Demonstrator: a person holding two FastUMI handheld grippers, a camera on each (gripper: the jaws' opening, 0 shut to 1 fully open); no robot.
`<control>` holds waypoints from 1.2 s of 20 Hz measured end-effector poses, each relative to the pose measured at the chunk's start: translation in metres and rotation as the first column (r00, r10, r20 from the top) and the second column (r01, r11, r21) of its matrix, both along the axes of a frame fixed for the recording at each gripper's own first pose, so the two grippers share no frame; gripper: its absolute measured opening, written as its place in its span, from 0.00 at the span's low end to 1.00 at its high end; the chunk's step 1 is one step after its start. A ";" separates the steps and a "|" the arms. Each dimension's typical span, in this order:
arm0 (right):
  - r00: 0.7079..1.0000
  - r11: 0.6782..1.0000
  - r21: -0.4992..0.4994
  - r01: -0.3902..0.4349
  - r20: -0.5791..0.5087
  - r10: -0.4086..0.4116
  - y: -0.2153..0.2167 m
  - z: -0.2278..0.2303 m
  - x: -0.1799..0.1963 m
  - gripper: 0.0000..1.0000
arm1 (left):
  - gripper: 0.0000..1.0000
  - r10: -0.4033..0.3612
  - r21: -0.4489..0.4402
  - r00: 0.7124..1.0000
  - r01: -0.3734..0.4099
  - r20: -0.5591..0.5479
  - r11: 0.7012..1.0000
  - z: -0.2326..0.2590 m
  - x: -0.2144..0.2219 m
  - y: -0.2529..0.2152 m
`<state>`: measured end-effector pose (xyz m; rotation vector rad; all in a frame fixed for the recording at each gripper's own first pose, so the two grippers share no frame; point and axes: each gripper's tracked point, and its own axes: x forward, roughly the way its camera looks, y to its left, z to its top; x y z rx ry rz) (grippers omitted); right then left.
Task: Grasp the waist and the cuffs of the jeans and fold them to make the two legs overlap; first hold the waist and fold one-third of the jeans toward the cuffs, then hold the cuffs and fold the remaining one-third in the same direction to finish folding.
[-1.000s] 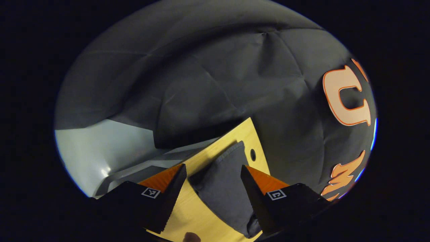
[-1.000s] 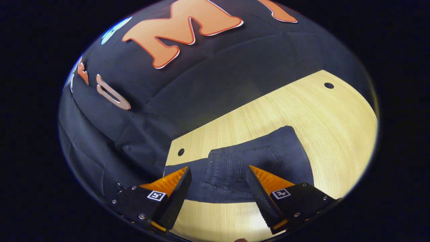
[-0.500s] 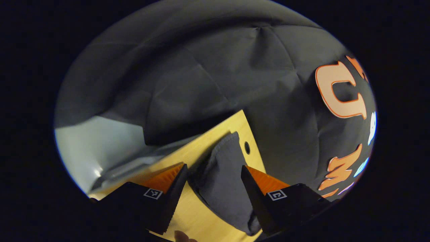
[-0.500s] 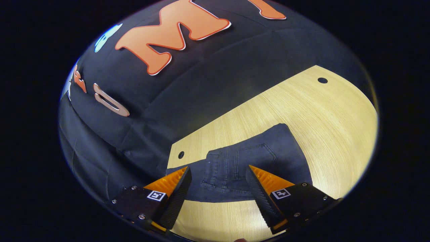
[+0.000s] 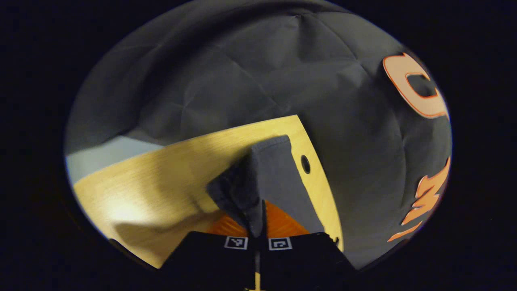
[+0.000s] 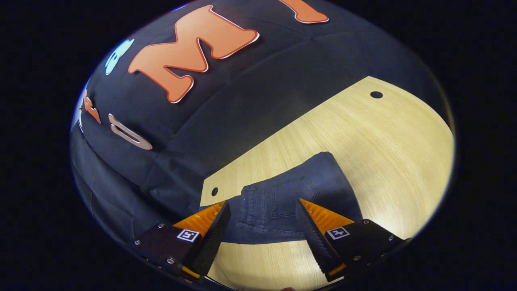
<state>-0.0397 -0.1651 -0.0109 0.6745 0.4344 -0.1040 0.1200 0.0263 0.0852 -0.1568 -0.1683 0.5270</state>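
Observation:
Dark grey-blue jeans lie on a light wooden table. In the left gripper view a leg of the jeans (image 5: pixel 270 173) stretches away toward the table's far corner, and its near part is bunched up and lifted. My left gripper (image 5: pixel 258 226) is shut on that bunched cloth. In the right gripper view the waist end of the jeans (image 6: pixel 282 206) lies flat, with a back pocket and seams showing. My right gripper (image 6: pixel 262 222) hovers open just over the waist edge, one finger on each side, touching nothing that I can see.
The wooden table (image 6: pixel 383 141) has small round holes near its corners (image 6: pixel 376 95) (image 5: pixel 305 163). Black cloth walls stand close behind the table's edges. A pale floor strip (image 5: pixel 97 155) shows past the table's left edge in the left gripper view.
My left gripper has closed from open onto the jeans leg and pulled the cloth up. My right gripper stayed open and drifted slightly, with the waist sliding a little lower and left in its view.

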 end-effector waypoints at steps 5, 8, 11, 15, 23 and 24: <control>1.000 1.000 -0.013 0.022 -0.002 -0.022 -0.018 -0.007 0.000 0.99 | 0.03 -0.046 0.211 0.997 0.060 -0.068 0.976 0.024 0.013 -0.075; 1.000 0.999 -0.017 0.028 0.006 -0.028 -0.025 -0.010 -0.002 0.99 | 0.03 -0.086 0.303 0.993 0.109 -0.086 0.947 0.034 0.010 -0.133; 1.000 0.999 -0.035 0.025 0.013 -0.025 -0.035 -0.010 -0.008 0.98 | 0.03 -0.124 0.396 0.984 0.166 -0.130 0.903 0.025 0.019 -0.197; 0.999 0.999 -0.023 0.023 0.024 -0.023 -0.052 -0.006 -0.015 0.98 | 0.03 -0.122 0.510 0.965 0.227 -0.231 0.829 -0.014 0.051 -0.275; 0.995 0.995 0.042 0.087 0.034 -0.089 -0.122 -0.015 -0.052 0.98 | 0.02 -0.078 0.608 0.871 0.401 -0.486 0.685 -0.153 0.126 -0.381; 0.994 0.994 0.045 0.100 0.030 -0.101 -0.131 -0.018 -0.058 0.98 | 0.03 -0.063 0.608 0.854 0.417 -0.517 0.676 -0.178 0.142 -0.388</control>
